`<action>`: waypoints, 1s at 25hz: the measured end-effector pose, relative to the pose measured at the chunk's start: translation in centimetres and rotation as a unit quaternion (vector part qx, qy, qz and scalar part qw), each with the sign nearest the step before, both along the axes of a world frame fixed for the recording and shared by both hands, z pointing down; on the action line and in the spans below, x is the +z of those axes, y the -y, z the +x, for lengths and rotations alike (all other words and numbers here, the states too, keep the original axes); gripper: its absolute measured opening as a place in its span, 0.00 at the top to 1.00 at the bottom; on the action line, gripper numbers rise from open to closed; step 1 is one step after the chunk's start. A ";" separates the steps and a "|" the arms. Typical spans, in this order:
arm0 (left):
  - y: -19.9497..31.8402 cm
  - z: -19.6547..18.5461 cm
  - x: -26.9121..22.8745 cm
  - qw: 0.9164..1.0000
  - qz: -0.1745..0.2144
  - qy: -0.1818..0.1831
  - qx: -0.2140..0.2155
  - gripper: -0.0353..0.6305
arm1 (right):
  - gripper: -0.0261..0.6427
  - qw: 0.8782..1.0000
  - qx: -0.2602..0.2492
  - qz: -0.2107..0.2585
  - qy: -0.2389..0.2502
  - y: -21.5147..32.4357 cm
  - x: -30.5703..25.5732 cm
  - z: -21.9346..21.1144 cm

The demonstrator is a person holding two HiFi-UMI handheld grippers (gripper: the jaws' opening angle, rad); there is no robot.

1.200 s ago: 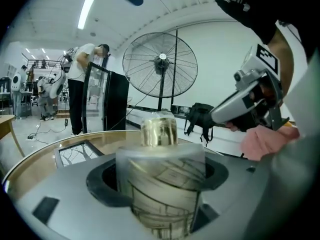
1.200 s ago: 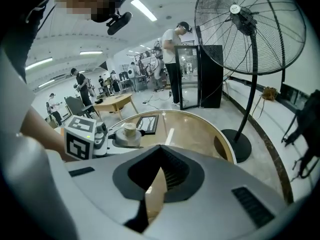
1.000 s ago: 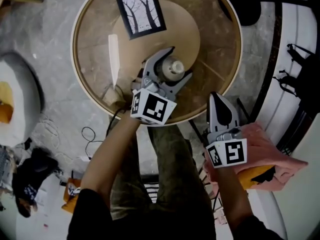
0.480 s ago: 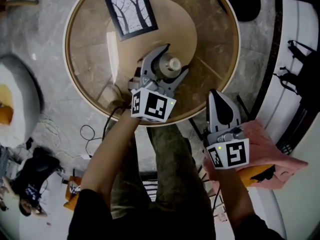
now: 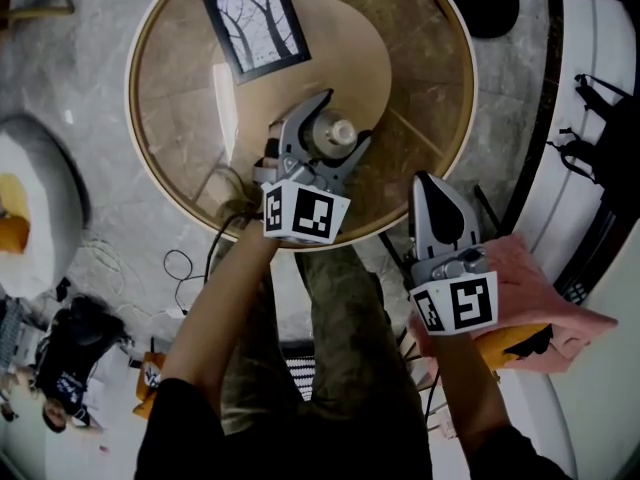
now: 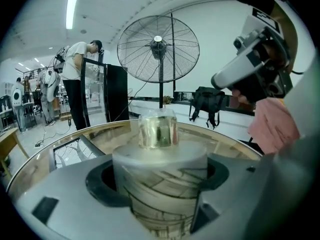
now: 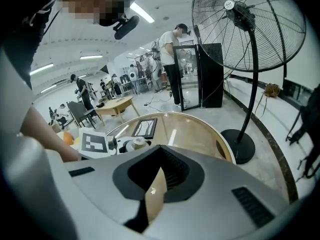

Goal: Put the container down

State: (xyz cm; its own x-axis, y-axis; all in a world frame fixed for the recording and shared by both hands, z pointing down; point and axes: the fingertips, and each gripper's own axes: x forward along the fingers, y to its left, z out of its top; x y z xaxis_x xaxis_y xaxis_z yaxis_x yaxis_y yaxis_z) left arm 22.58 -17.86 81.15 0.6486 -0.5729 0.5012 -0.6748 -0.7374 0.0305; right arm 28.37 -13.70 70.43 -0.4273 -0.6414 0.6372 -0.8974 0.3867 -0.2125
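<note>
- The left gripper [image 5: 343,120] has its 2 jaws clamped around the container [image 5: 335,138], a clear round jar with a knobbed lid [image 6: 158,130].
- The container sits upright between those jaws, over the near half of the round glass-topped table [image 5: 430,88]; whether its base touches the glass cannot be told.
- The right gripper [image 5: 428,188] has its jaws pressed together with nothing between them, and it hangs at the table's near rim, to the right of the left gripper.
- A framed picture of trees [image 5: 255,21] lies on the far side of the table.
- A pink cloth [image 5: 545,303] is just beside the right gripper's marker cube.
- A standing fan [image 7: 248,29] stands beyond the table.
</note>
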 end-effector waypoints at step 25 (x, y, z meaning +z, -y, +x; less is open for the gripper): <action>-1.2 -2.7 1.0 0.998 -0.021 0.045 0.029 0.42 | 0.93 1.000 -0.004 0.006 0.007 -0.4 -1.6 -1.1</action>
State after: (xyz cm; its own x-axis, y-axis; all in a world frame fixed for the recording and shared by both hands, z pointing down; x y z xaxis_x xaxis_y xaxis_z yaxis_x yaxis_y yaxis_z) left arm 19.86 -16.68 82.19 0.6317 -0.5128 0.5814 -0.6322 -0.7748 0.0035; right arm 27.30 -13.30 68.88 -0.4418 -0.6451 0.6234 -0.8909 0.3973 -0.2202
